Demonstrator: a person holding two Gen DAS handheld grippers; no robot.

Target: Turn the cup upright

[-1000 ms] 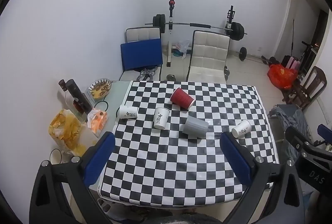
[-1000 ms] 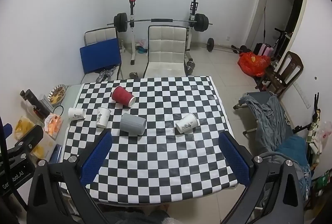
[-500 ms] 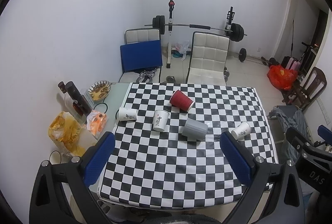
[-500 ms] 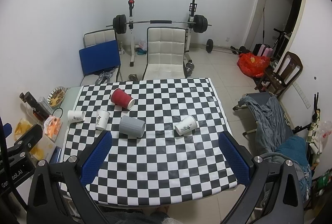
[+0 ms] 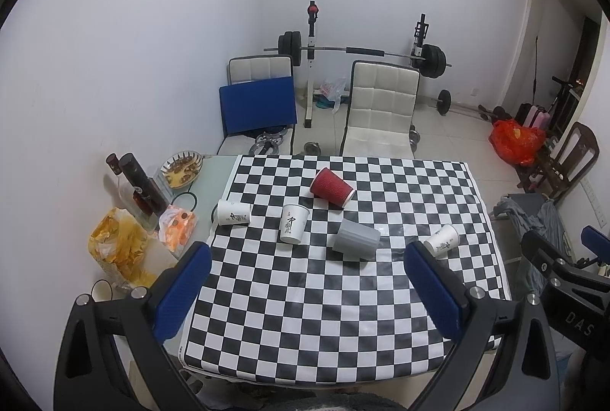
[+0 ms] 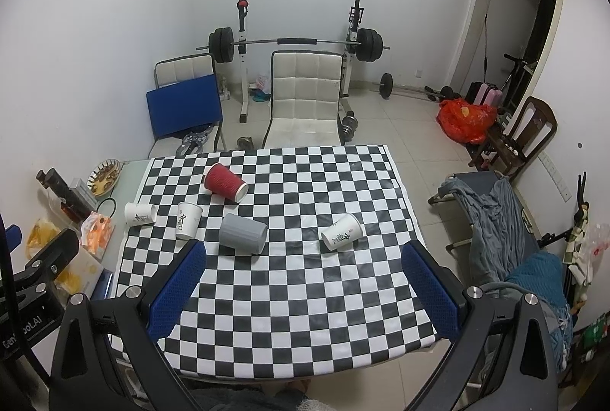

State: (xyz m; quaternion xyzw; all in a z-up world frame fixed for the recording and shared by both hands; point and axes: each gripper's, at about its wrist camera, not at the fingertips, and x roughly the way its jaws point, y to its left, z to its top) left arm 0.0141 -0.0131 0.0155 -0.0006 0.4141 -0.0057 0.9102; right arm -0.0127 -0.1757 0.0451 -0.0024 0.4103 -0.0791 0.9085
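Observation:
Several cups lie on their sides on the checkered tablecloth (image 5: 328, 315): a red ribbed cup (image 5: 331, 183) (image 6: 225, 182), a grey cup (image 5: 355, 240) (image 6: 243, 234), and white printed cups at the left (image 5: 233, 213) (image 6: 139, 214), the middle (image 5: 292, 223) (image 6: 187, 220) and the right (image 5: 441, 241) (image 6: 341, 231). My left gripper (image 5: 307, 291) and my right gripper (image 6: 305, 291) are both open and empty, held high above the table's near edge, far from every cup.
Bottles (image 5: 139, 182), a snack dish (image 5: 182, 169) and food bags (image 5: 122, 251) crowd the table's left strip. Two chairs (image 5: 377, 106) and a barbell rack (image 5: 362, 50) stand behind the table. A cot with clothes (image 6: 495, 216) is at the right.
Both grippers have risen and drawn back slightly, so the table looks a little smaller and lower. The cups have not moved.

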